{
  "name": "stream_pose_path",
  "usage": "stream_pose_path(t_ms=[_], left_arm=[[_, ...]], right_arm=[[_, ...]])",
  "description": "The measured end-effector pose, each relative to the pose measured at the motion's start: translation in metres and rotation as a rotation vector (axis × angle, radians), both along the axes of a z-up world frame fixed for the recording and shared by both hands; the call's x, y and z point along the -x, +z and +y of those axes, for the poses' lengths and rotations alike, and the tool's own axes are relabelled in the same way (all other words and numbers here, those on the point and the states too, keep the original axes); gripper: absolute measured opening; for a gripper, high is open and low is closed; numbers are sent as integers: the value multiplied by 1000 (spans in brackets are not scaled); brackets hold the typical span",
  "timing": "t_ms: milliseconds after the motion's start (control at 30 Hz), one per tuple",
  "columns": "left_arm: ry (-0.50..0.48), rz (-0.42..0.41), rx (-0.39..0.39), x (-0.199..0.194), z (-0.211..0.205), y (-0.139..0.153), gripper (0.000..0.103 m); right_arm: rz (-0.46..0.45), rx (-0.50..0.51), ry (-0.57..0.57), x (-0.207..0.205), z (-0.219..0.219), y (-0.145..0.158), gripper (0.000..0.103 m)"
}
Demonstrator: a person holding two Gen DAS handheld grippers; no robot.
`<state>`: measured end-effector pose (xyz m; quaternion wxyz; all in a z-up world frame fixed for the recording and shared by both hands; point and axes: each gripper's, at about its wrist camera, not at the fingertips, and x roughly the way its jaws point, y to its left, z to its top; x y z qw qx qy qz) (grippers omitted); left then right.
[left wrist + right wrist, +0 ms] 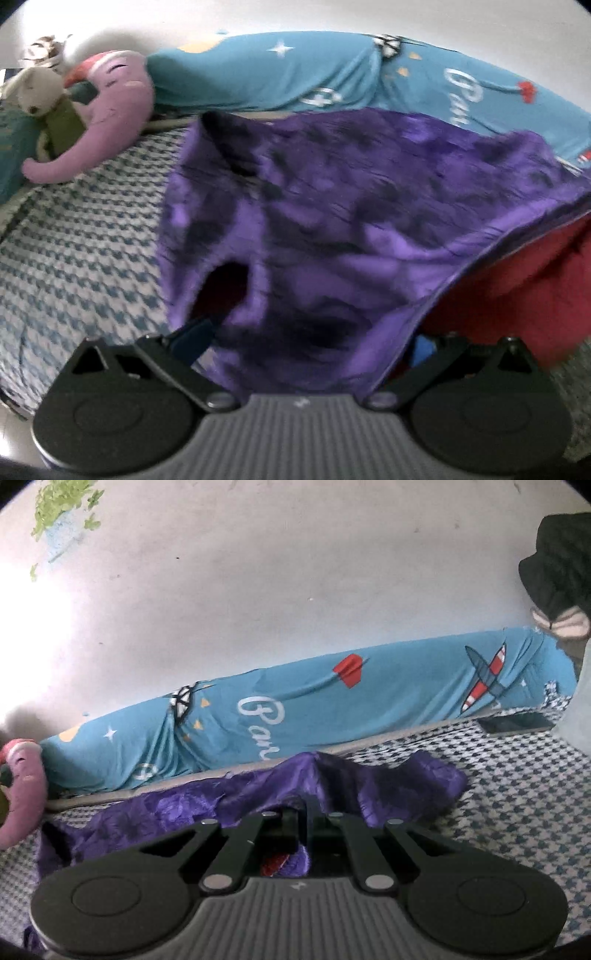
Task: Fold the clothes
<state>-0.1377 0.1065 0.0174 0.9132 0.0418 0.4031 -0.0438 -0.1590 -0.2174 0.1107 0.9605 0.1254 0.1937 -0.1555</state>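
Note:
A purple and black tie-dye garment (332, 221) lies over the checked bedspread (81, 236) and drapes over my left gripper (306, 339), hiding its fingertips. Its arms stand wide apart and one blue finger (195, 332) pokes out at the left. A red cloth (517, 288) lies under the garment's right edge. In the right wrist view the same garment (177, 808) is bunched ahead. My right gripper (301, 823) is shut on a fold of it, lifted slightly off the bed (517, 812).
A long teal bolster with printed planes (295, 709) lies along the white wall. A pink plush toy (110, 122) and a white plush (37, 92) sit at the head of the bed. A dark flat object (517, 723) lies near the bolster's right end.

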Motion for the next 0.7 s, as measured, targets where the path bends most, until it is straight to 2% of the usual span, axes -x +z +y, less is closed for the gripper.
stream_pose_path(t_ms=[133, 233, 300, 333, 400, 467, 700], left_arm=[[31, 9, -7, -23, 9, 3, 103], [38, 2, -23, -36, 12, 5, 103], [37, -5, -36, -43, 13, 6, 103], [37, -5, -41, -46, 13, 6, 103], [52, 2, -38, -51, 14, 2, 103], [69, 17, -25, -54, 17, -3, 103], [91, 40, 13, -58, 21, -12, 103]], right_arm=[[94, 3, -30, -15, -12, -9, 7], [187, -25, -41, -21, -22, -20, 14], [239, -40, -46, -22, -28, -26, 23], [243, -55, -45, -20, -32, -26, 26], [244, -95, -37, -13, -41, -27, 45], [256, -123, -21, -8, -49, -28, 53], [233, -168, 39, 21, -62, -24, 53]])
